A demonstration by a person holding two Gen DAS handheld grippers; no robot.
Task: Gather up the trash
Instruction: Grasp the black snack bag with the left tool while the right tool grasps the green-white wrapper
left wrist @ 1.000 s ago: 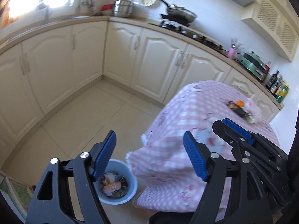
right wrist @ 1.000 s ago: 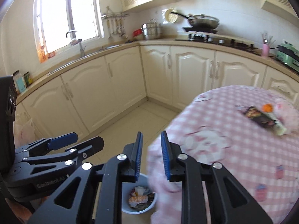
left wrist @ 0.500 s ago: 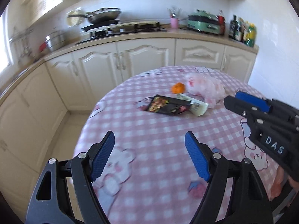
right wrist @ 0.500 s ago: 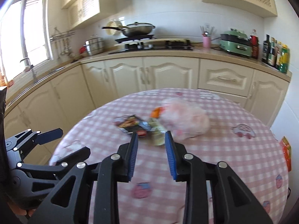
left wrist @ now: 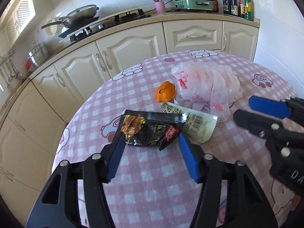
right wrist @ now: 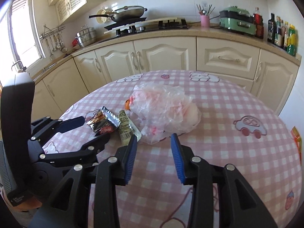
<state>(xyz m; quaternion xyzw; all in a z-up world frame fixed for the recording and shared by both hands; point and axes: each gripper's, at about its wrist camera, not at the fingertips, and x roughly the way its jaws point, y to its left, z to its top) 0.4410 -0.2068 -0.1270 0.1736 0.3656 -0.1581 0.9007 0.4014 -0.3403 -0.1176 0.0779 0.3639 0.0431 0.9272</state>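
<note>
**Both grippers over the table, trash pile ahead, nothing gripped**

Surface: round table (left wrist: 152,180) under a pink-and-white checked cloth with cartoon bear and car prints. The cloth is flat where it shows.

Trash sits in one cluster near the table's middle:
- black snack wrapper (left wrist: 150,129), crumpled, nearest the left side
- pale green wrapper (left wrist: 195,123) with a barcode, touching the black one and partly under it
- orange peel piece (left wrist: 165,94) just behind those
- crumpled pink-white plastic bag (left wrist: 205,83), touching the peel and the pale wrapper

Left gripper (left wrist: 152,150): jaws closing, blue pads either side of the black wrapper's near edge; no pad pressing on it yet, so no grip.
Right gripper (right wrist: 153,150): jaws opening, empty, tips just short of the plastic bag's near edge (right wrist: 163,112).

Room: cream cabinets (right wrist: 167,57) wrap around behind the table under a beige counter. On it are a gas hob (right wrist: 152,25) with a lidded wok (right wrist: 129,12), steel pots (right wrist: 86,36), a pink utensil cup (right wrist: 205,20), a green electric cooker (right wrist: 237,18) and a row of bottles (right wrist: 281,34). Window (right wrist: 22,34) at far left, bright. White tiled wall.
</note>
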